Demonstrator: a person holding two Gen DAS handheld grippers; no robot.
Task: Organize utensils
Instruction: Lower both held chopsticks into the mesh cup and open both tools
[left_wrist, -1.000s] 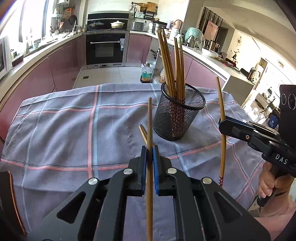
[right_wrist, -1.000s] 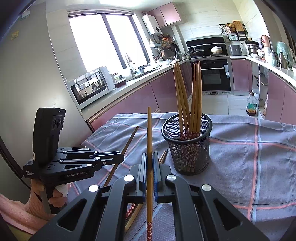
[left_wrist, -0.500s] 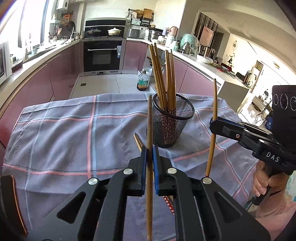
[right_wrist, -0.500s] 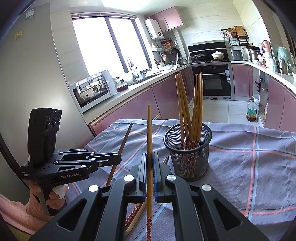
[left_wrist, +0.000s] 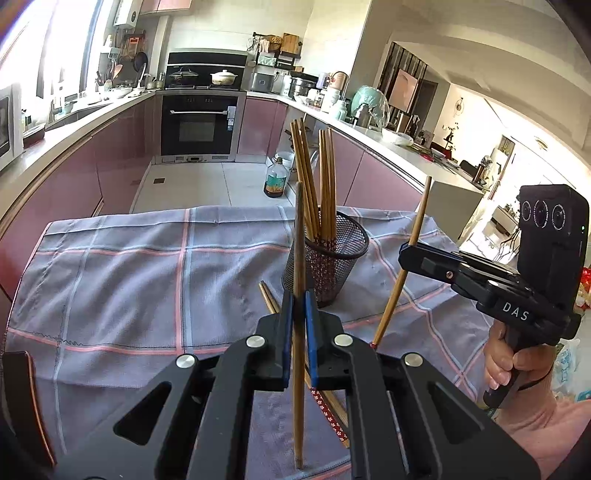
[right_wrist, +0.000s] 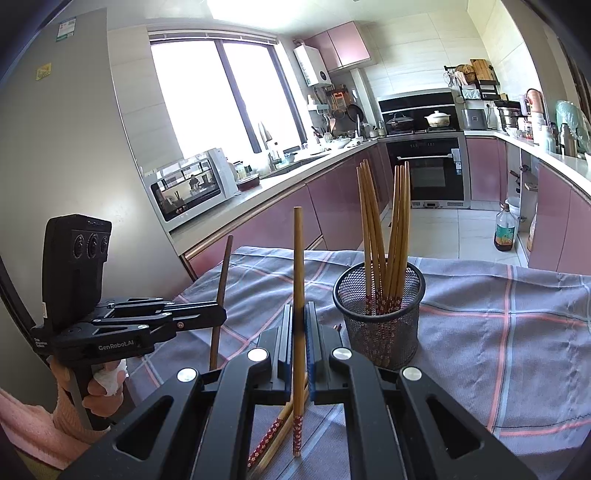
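Each hand-held gripper, left (left_wrist: 298, 328) and right (right_wrist: 298, 347), is clamping one chopstick, several standing in the mesh cup (left_wrist: 327, 258), two loose chopsticks (right_wrist: 275, 435) waiting on the near worktop (left_wrist: 129, 288).

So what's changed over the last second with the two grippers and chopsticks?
The left gripper lifted its chopstick up off the checked cloth. The right gripper stayed shut on its chopstick; mesh holder and the loose pair on the cloth unmoved.

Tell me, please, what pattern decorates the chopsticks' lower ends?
Small pale flowers on dark red, clearest in the right wrist view on the held chopstick.
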